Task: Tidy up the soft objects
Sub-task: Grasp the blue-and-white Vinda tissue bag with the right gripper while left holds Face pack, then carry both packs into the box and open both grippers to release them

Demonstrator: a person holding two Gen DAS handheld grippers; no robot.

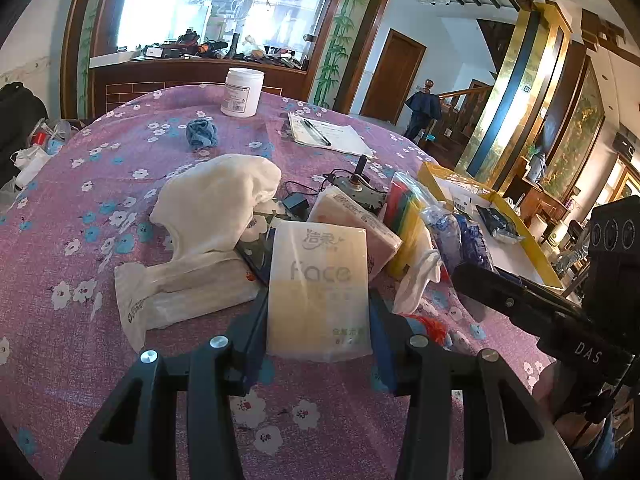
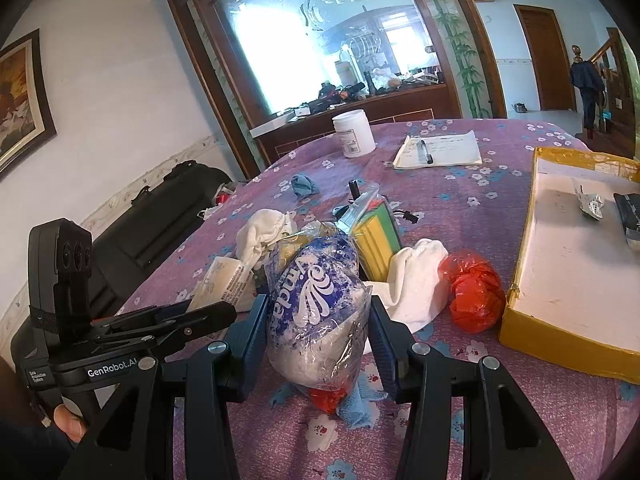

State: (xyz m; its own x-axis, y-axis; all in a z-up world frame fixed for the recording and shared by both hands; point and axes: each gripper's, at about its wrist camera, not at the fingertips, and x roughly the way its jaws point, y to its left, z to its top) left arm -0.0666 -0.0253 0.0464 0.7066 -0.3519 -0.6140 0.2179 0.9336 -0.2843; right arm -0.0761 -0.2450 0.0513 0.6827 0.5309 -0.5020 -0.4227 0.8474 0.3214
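Observation:
In the left wrist view my left gripper (image 1: 318, 306) is shut on a cream tissue pack (image 1: 318, 272) printed "Face", its pads against both long sides; the pack's far end rests among the pile. In the right wrist view my right gripper (image 2: 318, 310) is shut on a blue-and-white Vinda bag (image 2: 316, 300) of soft tissue, standing upright on the purple flowered tablecloth (image 2: 460, 432). The two grippers sit side by side; the right gripper (image 1: 474, 276) shows at the right of the left wrist view. A white towel (image 1: 216, 196), a pink tissue pack (image 1: 352, 220) and a bagged tissue pack (image 1: 180, 292) lie around them.
A yellow-edged open box (image 2: 516, 320) stands at the right. A red plastic bag (image 2: 474, 292) and a white cloth (image 2: 416, 280) lie beside it. Bagged sponges (image 1: 404, 216), a small blue cloth (image 1: 201, 133), a white jar (image 1: 242, 92) and papers with a pen (image 1: 328, 136) lie farther back.

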